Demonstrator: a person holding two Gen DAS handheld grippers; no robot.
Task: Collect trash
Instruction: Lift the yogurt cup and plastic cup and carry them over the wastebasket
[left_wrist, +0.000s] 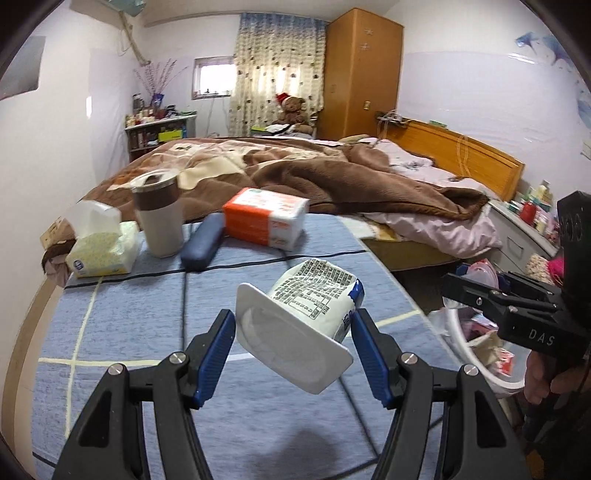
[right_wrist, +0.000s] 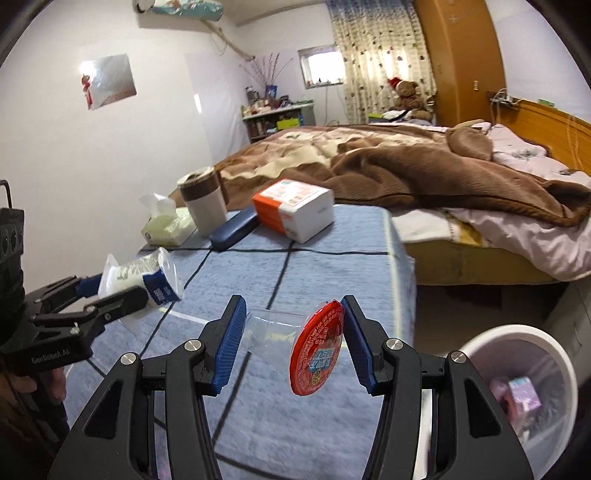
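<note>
My left gripper (left_wrist: 293, 349) is shut on a white yogurt cup (left_wrist: 306, 317) with black print, held sideways above the blue cloth-covered table (left_wrist: 122, 332). In the right wrist view the same cup (right_wrist: 142, 278) shows at the left in the left gripper (right_wrist: 110, 291). My right gripper (right_wrist: 293, 341) is shut on a clear plastic cup with a red foil lid (right_wrist: 316, 349), also lifted off the table (right_wrist: 325, 266). A white trash bin (right_wrist: 517, 391) with wrappers inside stands on the floor at the lower right. The bin's rim (left_wrist: 465, 354) shows under the right gripper's body (left_wrist: 517, 310).
At the table's far end lie a tissue pack (left_wrist: 101, 251), a brown-and-white tumbler (left_wrist: 159, 218), a dark blue case (left_wrist: 203, 243) and an orange-and-white box (left_wrist: 266, 218). A bed with a brown blanket (left_wrist: 295, 170) is behind. A nightstand (left_wrist: 524, 229) stands to the right.
</note>
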